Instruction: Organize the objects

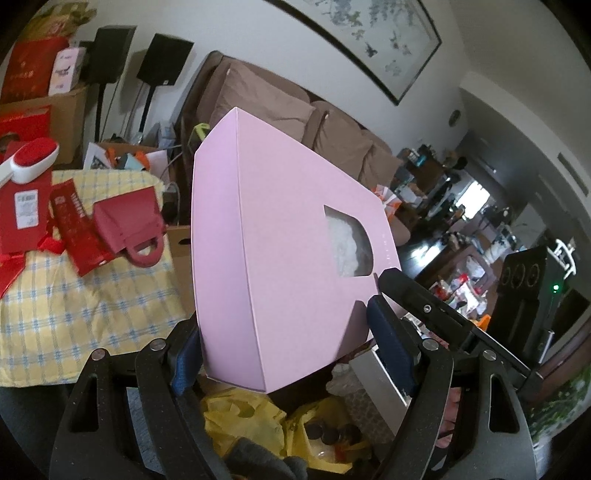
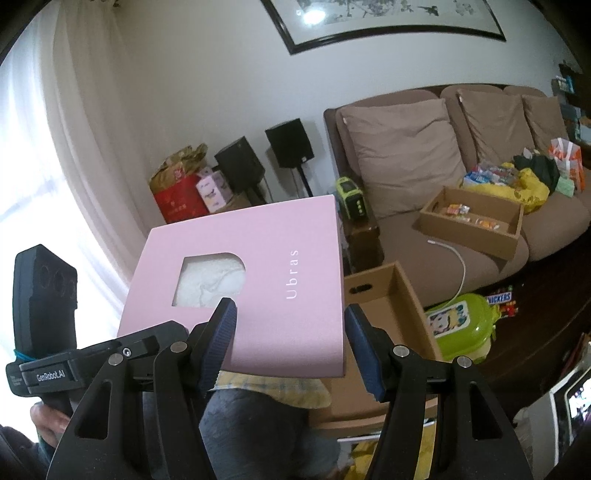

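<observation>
Brown sofa, white wall, framed painting, bright curtained window

The flat pink cardboard box is covering most of the brown cushioned sofa in the left wrist view, and its lower corners are disappearing behind the blue finger pads. White fabric is showing through its cut-out window, too bunched to identify. The framed ink painting is running off the top edge. The person's hand is lying half hidden behind the left gripper's handle.
</observation>
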`<move>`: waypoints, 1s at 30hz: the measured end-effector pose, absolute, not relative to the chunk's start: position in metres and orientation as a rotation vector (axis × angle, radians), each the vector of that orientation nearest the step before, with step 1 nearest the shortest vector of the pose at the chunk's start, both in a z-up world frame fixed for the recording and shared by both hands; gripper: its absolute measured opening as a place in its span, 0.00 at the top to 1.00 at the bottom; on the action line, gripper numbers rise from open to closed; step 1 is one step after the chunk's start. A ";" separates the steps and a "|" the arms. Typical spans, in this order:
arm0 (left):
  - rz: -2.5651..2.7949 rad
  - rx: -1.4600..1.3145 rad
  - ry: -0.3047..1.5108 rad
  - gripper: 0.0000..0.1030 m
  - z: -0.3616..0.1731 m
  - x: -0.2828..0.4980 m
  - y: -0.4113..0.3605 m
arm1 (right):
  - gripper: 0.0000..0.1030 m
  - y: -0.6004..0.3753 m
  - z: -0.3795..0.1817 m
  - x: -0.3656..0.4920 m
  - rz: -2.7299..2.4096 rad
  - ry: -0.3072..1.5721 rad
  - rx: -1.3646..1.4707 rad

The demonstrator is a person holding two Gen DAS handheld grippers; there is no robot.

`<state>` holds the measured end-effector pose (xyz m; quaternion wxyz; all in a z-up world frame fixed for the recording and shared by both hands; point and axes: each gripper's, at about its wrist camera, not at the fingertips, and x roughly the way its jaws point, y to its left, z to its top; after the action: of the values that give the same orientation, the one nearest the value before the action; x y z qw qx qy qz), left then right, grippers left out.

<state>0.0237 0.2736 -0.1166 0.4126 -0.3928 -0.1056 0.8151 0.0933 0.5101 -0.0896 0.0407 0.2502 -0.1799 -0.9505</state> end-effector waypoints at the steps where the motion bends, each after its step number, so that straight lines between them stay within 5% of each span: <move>1: 2.051 -0.984 -0.261 0.24 -0.115 0.024 0.276 | 0.39 0.514 -0.089 0.094 -2.912 -0.557 0.762; 30: 2.016 -0.923 -0.194 0.23 -0.106 0.013 0.322 | 0.39 0.551 -0.083 0.090 -2.970 -0.605 0.721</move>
<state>0.0129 0.3215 -0.1057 0.4419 -0.3721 -0.0780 0.8125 0.0898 0.5506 -0.0834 0.0129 0.2313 -0.1943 -0.9532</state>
